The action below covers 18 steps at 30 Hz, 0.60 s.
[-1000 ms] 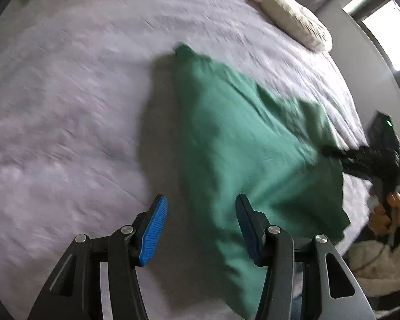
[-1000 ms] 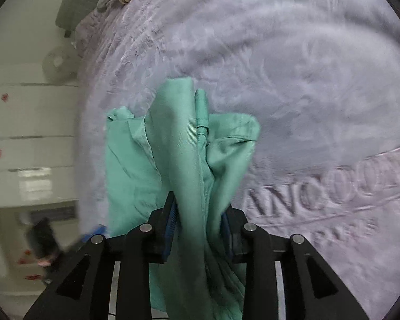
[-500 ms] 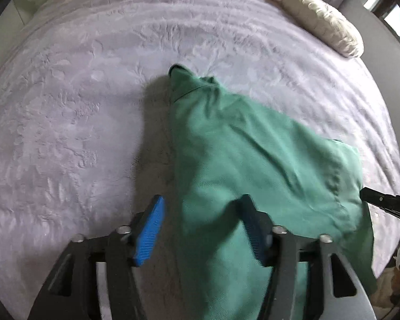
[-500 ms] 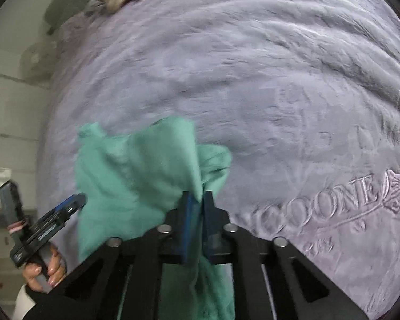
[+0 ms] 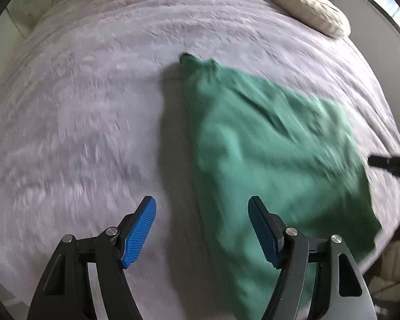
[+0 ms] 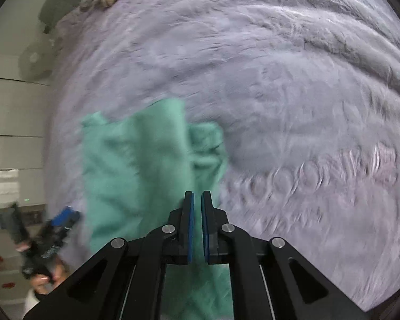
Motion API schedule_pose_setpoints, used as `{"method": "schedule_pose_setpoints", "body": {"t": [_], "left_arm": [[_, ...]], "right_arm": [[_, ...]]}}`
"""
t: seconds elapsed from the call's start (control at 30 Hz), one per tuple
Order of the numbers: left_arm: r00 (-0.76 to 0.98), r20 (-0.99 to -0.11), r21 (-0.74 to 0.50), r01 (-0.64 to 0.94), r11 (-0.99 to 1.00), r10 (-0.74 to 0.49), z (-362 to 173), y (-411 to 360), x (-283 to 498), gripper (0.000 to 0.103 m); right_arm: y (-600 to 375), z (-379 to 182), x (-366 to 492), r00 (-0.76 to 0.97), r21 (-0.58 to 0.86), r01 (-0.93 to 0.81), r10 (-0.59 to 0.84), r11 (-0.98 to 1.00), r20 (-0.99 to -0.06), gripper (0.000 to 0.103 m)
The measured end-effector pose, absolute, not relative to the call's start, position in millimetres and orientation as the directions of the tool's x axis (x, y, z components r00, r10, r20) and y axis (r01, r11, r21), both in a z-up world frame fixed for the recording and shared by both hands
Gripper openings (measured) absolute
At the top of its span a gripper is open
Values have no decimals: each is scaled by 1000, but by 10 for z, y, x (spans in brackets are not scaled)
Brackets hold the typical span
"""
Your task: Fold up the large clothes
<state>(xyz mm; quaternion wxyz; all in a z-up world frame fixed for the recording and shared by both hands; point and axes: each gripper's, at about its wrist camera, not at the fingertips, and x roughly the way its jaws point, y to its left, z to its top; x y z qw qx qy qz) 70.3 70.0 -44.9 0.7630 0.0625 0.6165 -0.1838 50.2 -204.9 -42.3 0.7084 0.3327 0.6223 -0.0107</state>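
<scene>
Since a second ago your right gripper [image 6: 196,200] has clamped the green garment [image 5: 266,146], lifting its near-right corner off the bed [image 5: 93,106] to fold; your left gripper [image 5: 202,229] is opening, gripping nothing.

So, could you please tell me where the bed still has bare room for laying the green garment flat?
The purple blanket is bare left of the green garment and right of it, around the embossed lettering. The head end, by the pillow, is crowded.
</scene>
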Motion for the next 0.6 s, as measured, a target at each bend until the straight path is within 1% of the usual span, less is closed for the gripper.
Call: {"method": "schedule_pose_setpoints", "body": {"t": [0.1,0.17,0.2,0.3,0.37,0.4,0.53,0.6], "left_arm": [[126,-960,-184,395,900,-251,-384,731,380,73],[89,-964,-193,420,887,-252,-424,725,196,73],[75,-967,-190,429,883,-245,-471,720,137,73],[59,-985,-117,455,882,-162,-710,728,-71,73],[64,-985,-114,449,886,-160,-789,783,-146,77],[72,-985,-111,434,894,-157,-807,820,-159,84],[56,-981,-148,394,907,-184,-850,887,-141,85],[61,-981,-144,391,909,-182,-848,877,-162,86]], "right_arm": [[-1881,-221,353,224,484,384,429,786,-875,7],[-1696,-91,235,211,490,330,442,807,-872,7],[-1579,-38,177,198,490,299,449,819,-872,7],[-1385,32,10,163,487,237,460,840,-873,7],[-1246,35,-98,133,478,199,460,855,-878,7],[-1192,23,-148,117,465,188,450,865,-885,7],[-1208,-129,-311,65,396,198,391,896,-918,7],[-1265,-280,-312,42,343,224,343,912,-938,5]]}}
